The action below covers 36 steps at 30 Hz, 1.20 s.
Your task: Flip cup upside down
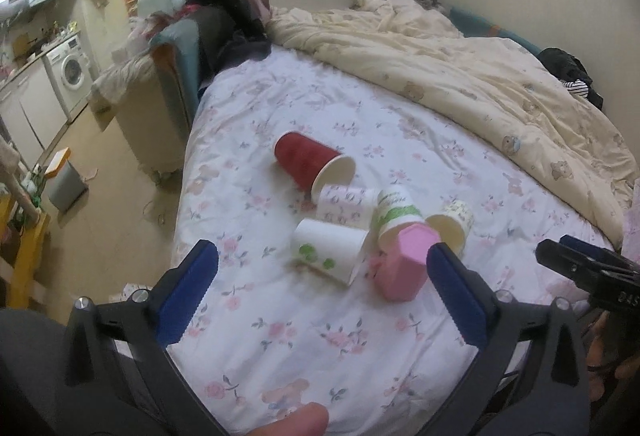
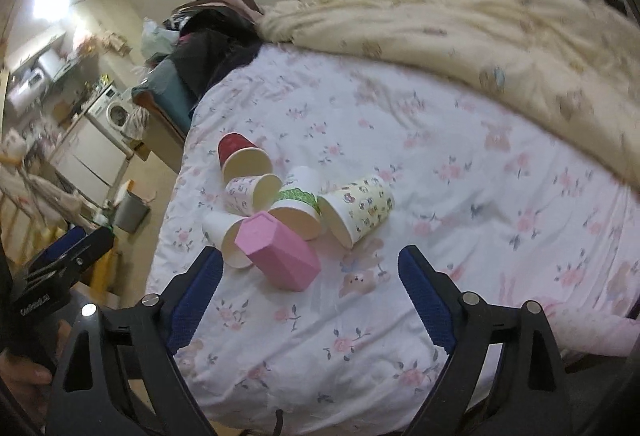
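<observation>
cups lying on the bed, both grippers spread and empty

my left gripper [image 1: 322,286] hangs above the near edge of the bed [image 1: 312,364], fingers wide apart, nothing between them. my right gripper [image 2: 310,290] is in the same condition: spread wide, empty, over the near edge.

six cups lie tipped on their sides in one touching cluster on the floral sheet, toward the bed's left edge. the pink faceted cup [image 1: 402,262] lies nearest me. behind it: a white cup with green dots [image 1: 330,250], a green-banded cup [image 1: 396,214], a cartoon-print cup [image 2: 358,210], a floral cup [image 1: 346,204] and a red cup [image 1: 310,160]. a cream duvet [image 1: 460,76] covers the far side.
</observation>
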### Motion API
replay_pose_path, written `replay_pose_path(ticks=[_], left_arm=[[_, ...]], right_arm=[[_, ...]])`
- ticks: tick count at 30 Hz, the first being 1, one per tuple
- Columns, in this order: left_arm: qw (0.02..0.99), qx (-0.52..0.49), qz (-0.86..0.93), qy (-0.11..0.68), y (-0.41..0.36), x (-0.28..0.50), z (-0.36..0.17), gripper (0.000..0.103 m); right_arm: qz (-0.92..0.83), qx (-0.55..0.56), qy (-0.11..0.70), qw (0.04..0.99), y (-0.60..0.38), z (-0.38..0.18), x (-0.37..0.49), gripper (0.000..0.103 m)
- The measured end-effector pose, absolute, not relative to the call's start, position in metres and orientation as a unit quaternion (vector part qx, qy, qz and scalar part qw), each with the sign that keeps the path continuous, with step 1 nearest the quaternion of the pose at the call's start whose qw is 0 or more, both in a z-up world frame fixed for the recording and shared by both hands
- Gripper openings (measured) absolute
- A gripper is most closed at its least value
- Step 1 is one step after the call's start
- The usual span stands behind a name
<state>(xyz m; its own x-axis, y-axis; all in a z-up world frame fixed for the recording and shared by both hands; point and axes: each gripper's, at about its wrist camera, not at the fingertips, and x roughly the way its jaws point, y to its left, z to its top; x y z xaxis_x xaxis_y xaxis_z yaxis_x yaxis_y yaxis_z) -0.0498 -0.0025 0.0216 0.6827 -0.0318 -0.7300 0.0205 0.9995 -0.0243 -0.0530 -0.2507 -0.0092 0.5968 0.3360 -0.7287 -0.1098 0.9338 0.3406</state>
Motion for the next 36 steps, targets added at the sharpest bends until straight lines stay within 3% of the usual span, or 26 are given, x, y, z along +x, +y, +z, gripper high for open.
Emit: replay_pose_path(ticks=[10,36], left_arm=[[0.907,-0.015,0.015,0.421,0.009,-0.045,-0.004,0.103],[0.902,-0.01,-0.004,0.432,0.0,-0.044,-0.01,0.103]], right_arm=[[0.093,0.058,0.42,0.901,-0.221,-0.025,-0.056,0.092],[0.098,0.055,0.422,0.899,-0.214,-0.028,-0.055,0.092]])
